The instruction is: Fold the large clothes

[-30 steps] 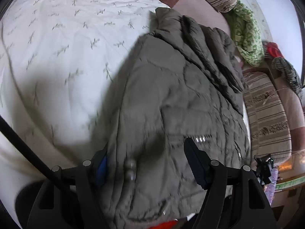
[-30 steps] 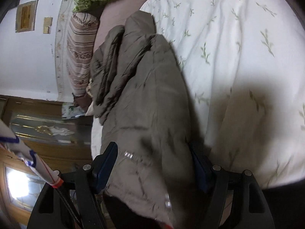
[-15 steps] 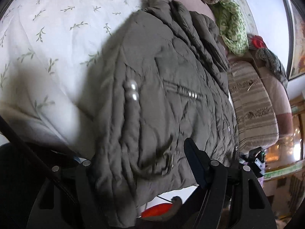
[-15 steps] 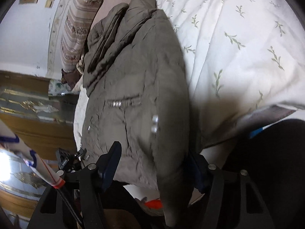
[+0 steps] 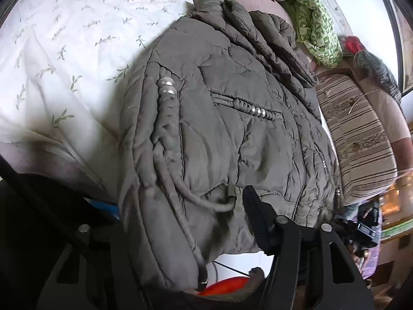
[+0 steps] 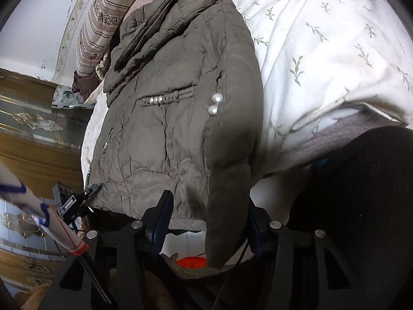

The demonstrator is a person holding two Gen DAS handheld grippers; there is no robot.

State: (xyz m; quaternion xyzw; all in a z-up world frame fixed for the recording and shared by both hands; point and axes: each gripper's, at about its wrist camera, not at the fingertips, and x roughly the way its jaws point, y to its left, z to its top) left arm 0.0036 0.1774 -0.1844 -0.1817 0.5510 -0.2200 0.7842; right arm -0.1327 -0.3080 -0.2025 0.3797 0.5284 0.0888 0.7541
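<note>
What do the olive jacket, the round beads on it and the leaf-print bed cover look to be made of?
Jacket: probably a padded synthetic shell, matte with slight sheen; quilted stitch lines and puffy crinkles. Beads: glossy, pearl-like, likely plastic; they catch white highlights. Bed cover: thin woven cloth, perhaps cotton, matte with soft creases.

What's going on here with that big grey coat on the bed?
A person is folding a padded grey-brown jacket on a bed covered with a white leaf-print sheet. Each hand holds a two-fingered tool. The left tool and the right tool both have the jacket's near hem between their fingers. That hem hangs over the bed's edge, while the collar end lies flat toward the striped pillows. The jacket looks already folded lengthwise, with one sleeve laid along its side.
</note>
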